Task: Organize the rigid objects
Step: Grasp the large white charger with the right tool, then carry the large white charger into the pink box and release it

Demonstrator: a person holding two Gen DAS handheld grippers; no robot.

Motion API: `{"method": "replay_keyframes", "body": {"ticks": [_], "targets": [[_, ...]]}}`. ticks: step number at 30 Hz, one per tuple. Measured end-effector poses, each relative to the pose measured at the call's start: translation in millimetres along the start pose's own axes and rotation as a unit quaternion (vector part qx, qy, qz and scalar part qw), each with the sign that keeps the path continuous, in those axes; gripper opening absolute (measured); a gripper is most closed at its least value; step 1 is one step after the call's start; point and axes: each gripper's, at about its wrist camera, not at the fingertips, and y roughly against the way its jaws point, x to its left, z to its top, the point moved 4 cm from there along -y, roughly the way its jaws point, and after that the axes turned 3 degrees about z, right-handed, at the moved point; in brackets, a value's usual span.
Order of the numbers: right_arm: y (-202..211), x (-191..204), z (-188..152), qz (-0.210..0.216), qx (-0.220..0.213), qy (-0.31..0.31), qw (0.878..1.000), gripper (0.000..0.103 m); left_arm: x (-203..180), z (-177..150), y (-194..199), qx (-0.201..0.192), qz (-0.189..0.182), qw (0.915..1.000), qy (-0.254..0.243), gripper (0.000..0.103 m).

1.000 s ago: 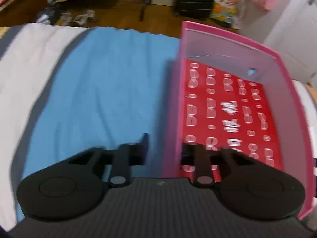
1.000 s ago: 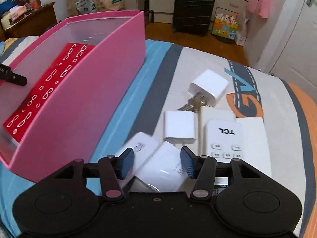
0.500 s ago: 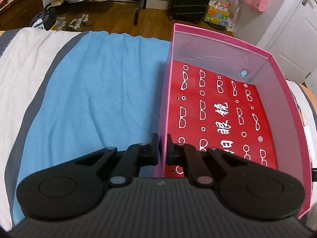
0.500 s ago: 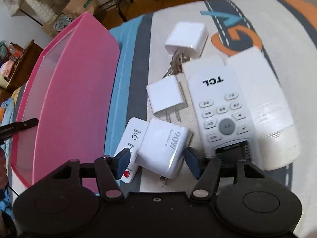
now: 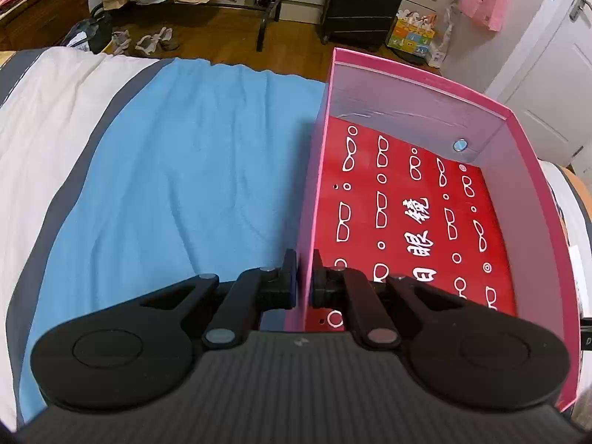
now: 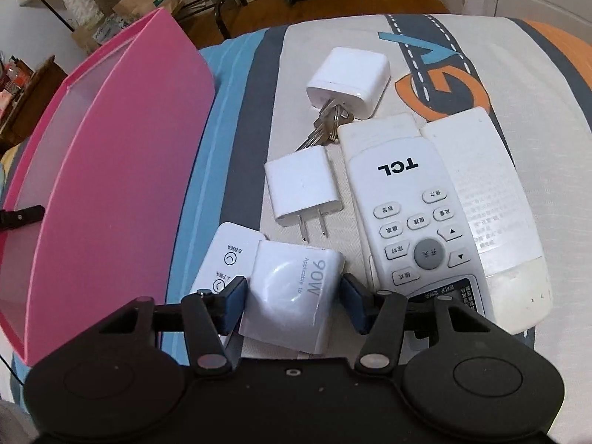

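Straddling the 90W charger (image 6: 296,288), your right gripper (image 6: 292,301) has its pads spread apart on either side of the block, not yet squeezing it. Close evenly on the two flat sides; the glossy film will likely be slippery, so seat the pads deep before lifting. Under the charger's left edge lies a small white remote (image 6: 228,259), touching it, so lift straight up to avoid dragging that along. Ahead of the claw sits a two-prong plug (image 6: 301,190), further ahead keys (image 6: 323,129) under a white cube adapter (image 6: 349,79); to the right the TCL remote (image 6: 414,218) lies on a white booklet-like slab (image 6: 484,192). Left of the claw is the pink box (image 6: 122,170), near.

Your left gripper (image 5: 301,281) is clamped on that box's near left wall (image 5: 310,199), one pad outside, one inside; hold it steady for the drop.

Hard to tell: the charger's prongs and underside are hidden by the gripper body. The box's near edge is cut off in both views. Box floor shows nothing inside yet.
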Motion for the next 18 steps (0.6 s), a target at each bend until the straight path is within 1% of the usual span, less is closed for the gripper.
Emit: {"method": "replay_keyframes", "body": {"ticks": [3,5,6,9,11,14,18], "targets": [[1,4,-2,-0.010,-0.007,0.019,1.000,0.060,0,0,1,-0.002,-0.004,1.0000,0.001,0.005],[3,7,-6,-0.016,-0.008,0.046,0.999,0.060,-1,-1,3,-0.003,-0.004,0.9999,-0.009,0.005],[6,8,-8,-0.017,-0.010,0.049,0.999,0.060,-2,-2,4,-0.002,-0.003,0.9999,-0.014,0.005],[15,12,-10,-0.005,-0.022,0.054,0.998,0.059,-2,-3,6,-0.004,-0.003,0.9999,-0.011,0.005],[23,15,-8,0.004,-0.038,0.059,0.998,0.058,-2,-2,8,-0.008,-0.002,1.0000,-0.004,0.005],[37,21,-1,0.010,-0.066,0.064,0.996,0.058,-4,-3,9,-0.008,0.000,0.9999,-0.008,0.005],[72,32,4,0.017,-0.126,0.078,0.989,0.058,-4,-3,11,-0.008,-0.005,1.0000,-0.003,0.006]]}}
